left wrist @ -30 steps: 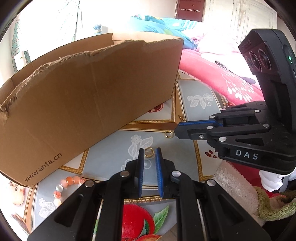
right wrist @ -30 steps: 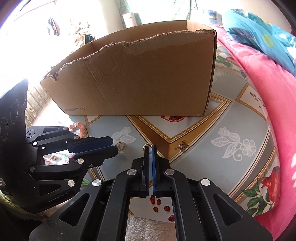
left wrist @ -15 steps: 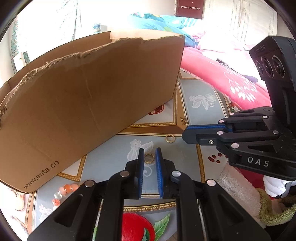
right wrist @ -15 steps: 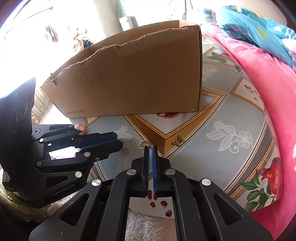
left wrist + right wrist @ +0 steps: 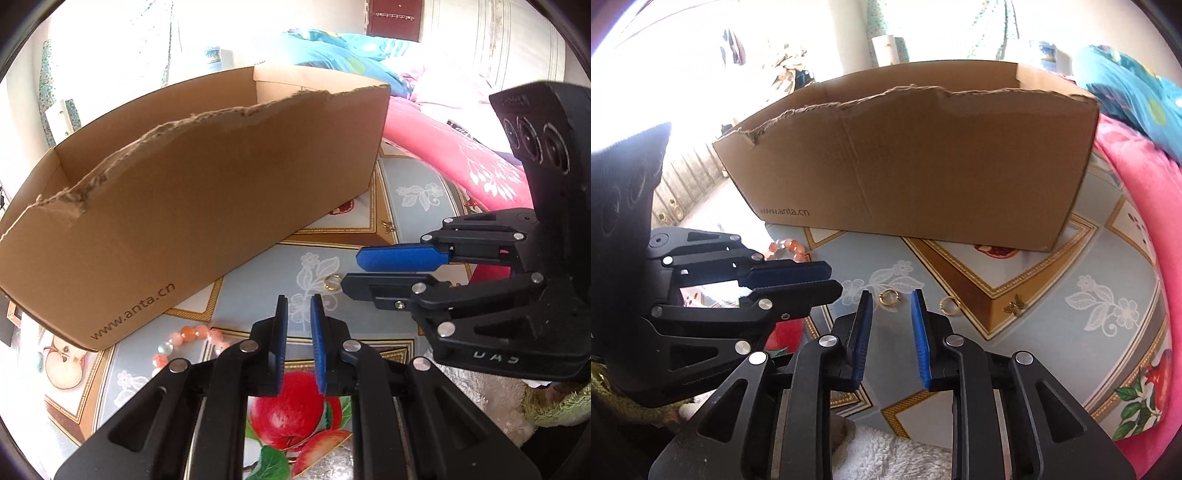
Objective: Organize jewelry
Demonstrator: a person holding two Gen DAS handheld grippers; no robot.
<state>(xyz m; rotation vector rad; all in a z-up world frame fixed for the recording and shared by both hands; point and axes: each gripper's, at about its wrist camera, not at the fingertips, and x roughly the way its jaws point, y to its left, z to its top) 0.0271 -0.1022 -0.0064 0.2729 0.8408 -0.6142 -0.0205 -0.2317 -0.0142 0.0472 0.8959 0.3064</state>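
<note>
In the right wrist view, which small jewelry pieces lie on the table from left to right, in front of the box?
Bead bracelet → first gold ring, seen between the right gripper's open fingertips → second gold ring → small gold butterfly charm.

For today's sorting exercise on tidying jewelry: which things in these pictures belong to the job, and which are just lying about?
Belonging to the job:
- two gold rings
- bead bracelet
- small gold butterfly charm
- cardboard box
- right gripper, jaws just opened, nothing between them

Lying about:
- pink blanket
- white fleece
- patterned tablecloth
</note>
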